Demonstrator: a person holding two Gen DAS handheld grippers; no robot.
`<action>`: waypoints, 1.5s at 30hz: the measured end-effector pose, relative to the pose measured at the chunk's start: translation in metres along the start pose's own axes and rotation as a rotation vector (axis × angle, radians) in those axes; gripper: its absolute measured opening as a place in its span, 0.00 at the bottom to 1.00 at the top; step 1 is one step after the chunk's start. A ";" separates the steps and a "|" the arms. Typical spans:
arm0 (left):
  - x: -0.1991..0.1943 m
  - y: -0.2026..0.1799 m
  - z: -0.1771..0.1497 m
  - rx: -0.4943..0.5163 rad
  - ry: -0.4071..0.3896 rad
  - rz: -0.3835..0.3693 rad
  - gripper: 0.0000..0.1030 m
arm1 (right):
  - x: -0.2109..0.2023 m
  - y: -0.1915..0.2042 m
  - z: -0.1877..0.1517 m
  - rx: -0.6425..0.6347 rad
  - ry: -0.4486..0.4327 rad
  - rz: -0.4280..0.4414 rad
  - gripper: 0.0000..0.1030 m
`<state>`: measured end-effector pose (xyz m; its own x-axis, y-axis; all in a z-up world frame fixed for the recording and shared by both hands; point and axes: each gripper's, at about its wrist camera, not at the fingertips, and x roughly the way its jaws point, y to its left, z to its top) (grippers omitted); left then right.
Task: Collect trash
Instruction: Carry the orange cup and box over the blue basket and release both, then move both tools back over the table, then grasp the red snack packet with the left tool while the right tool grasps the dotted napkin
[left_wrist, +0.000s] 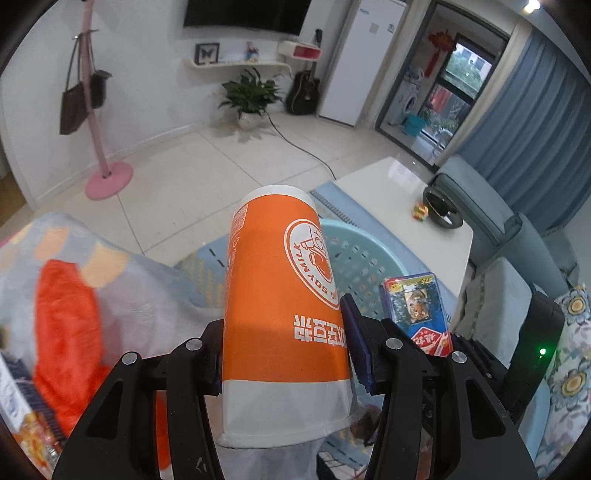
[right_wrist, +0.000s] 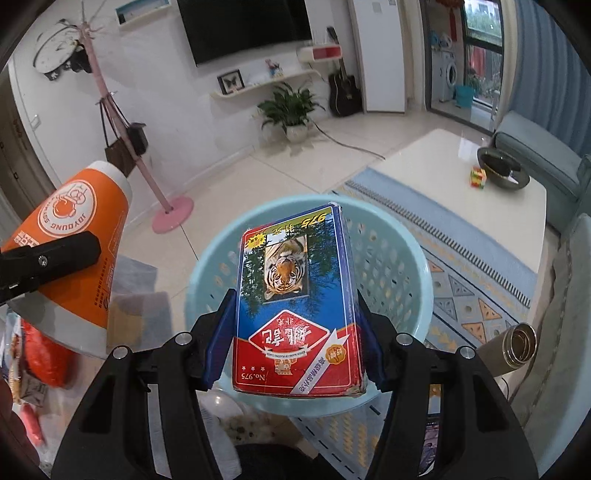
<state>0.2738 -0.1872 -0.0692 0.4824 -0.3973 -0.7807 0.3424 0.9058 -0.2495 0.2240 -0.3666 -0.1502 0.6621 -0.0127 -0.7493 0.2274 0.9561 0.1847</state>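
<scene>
Above the basket (right_wrist: 413, 258), left hand-held gripper (left_wrist: 284, 354) clamps cup (left_wrist: 280, 295); right (right_wrist: 295, 328) apparently grips card box (right_wrist: 299, 295).

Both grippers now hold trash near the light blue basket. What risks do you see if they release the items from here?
1. The orange paper cup in the left gripper appears off to the side of the basket in the right wrist view; released now, it may fall outside.
2. The playing card box in the right gripper is over the basket, but near its front rim; it might strike the rim.
3. The two grippers are close and could bump.
</scene>
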 end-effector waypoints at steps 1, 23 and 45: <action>0.005 -0.002 0.002 0.002 0.009 -0.006 0.49 | 0.006 -0.001 0.001 -0.007 0.013 -0.004 0.54; -0.082 -0.003 -0.031 -0.006 -0.128 -0.014 0.61 | -0.055 0.009 -0.010 -0.033 -0.025 0.077 0.58; -0.238 0.160 -0.168 -0.349 -0.223 0.198 0.68 | -0.176 0.196 -0.112 -0.475 -0.082 0.430 0.58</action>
<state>0.0780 0.0775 -0.0196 0.6861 -0.1986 -0.6999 -0.0478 0.9477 -0.3157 0.0720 -0.1440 -0.0533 0.6802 0.3959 -0.6169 -0.3984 0.9061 0.1422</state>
